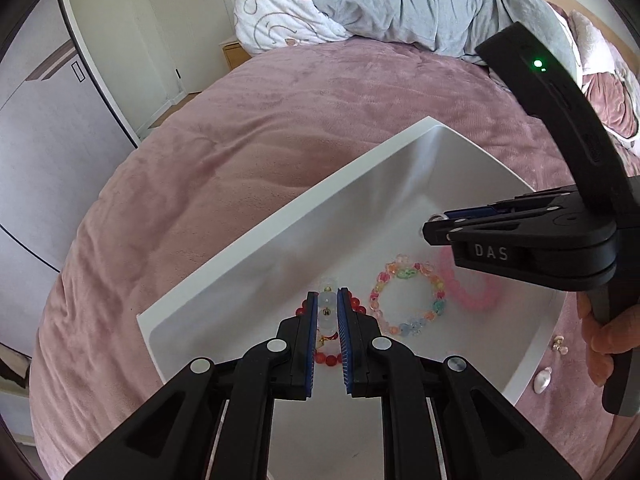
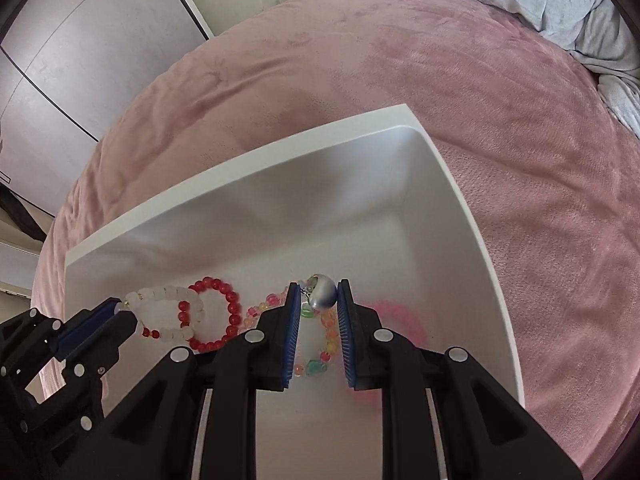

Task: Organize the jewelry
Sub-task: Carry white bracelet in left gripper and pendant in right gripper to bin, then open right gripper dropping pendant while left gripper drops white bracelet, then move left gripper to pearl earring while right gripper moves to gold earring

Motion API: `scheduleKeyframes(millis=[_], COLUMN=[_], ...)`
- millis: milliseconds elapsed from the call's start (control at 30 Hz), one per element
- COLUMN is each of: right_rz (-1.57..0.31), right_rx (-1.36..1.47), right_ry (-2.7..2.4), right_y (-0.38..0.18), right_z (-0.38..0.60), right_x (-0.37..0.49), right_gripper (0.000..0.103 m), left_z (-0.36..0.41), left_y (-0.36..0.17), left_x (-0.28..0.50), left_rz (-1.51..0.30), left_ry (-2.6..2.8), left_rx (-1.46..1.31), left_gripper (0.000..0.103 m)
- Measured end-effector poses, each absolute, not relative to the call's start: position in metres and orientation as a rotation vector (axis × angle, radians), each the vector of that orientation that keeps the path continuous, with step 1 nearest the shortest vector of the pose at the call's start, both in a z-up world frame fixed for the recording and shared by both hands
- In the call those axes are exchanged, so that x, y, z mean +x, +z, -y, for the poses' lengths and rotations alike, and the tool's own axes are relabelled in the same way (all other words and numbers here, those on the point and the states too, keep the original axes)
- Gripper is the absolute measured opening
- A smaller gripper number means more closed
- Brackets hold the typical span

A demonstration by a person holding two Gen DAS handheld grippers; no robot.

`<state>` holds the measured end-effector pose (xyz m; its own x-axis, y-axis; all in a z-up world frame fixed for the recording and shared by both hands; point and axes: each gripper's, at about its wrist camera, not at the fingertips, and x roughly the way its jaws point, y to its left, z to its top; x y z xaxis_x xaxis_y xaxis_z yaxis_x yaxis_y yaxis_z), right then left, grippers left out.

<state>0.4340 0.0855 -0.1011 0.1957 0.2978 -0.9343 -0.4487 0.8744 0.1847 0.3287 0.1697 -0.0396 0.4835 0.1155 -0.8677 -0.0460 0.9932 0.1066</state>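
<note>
A white tray (image 1: 256, 240) lies on the pink bed. In it are a red bead bracelet (image 2: 232, 312), a multicolour bead bracelet (image 1: 404, 300) and a pink bracelet (image 1: 472, 296). My left gripper (image 1: 328, 300) is shut on a white bead bracelet (image 2: 168, 296), low over the red one. My right gripper (image 2: 318, 296) is shut on a silver pearl earring (image 2: 322, 290) and holds it above the multicolour bracelet (image 2: 320, 344); it also shows in the left wrist view (image 1: 436, 226).
Another pearl earring (image 1: 541, 380) and a small pale charm (image 1: 559, 344) lie on the pink blanket (image 1: 240, 140) right of the tray. Grey and white bedding (image 1: 380, 4) is piled at the far end. Wardrobe doors (image 1: 48, 140) stand left.
</note>
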Motion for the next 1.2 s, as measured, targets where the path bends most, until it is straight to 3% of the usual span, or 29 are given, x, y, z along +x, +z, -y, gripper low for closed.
scheduleKeyframes(millis=[100,367,700,800,1033,1200], right_rz=[-1.297,-1.32,-1.217,-1.169,-1.028,-0.955], right_rx=[-0.165,-0.2,-0.255,-0.257,-0.329,-0.356], right_ry=[0.513,0.468,0.488,0.51,0.515,0.524], right_y=[-0.112,-0.122,-0.075,-0.051,-0.002,0.021], right_z=[-0.091,-0.096,-0.086,-0.076,-0.059,-0.042], right_x=[0.437,0.439,0.422,0.412,0.379,0.355], right_gripper=[0.019,0.021,0.021,0.028,0.047,0.053], left_z=[-0.171,-0.171,-0.171,-0.169,-0.158,-0.154], left_y=[-0.046,-0.055,-0.022,-0.006,0.038,0.069], left_x=[0.332,0.33,0.317,0.311,0.292,0.27], left_rz=[-1.083,-1.108,-1.012,-0.958,-0.865,-0.769], left_ry=[0.1,0.101,0.128,0.13,0.117,0.113], left_rx=[0.103,0.132,0.115,0.087,0.035,-0.035], left_gripper=[0.022,0.025,0.044,0.046,0.065,0.072])
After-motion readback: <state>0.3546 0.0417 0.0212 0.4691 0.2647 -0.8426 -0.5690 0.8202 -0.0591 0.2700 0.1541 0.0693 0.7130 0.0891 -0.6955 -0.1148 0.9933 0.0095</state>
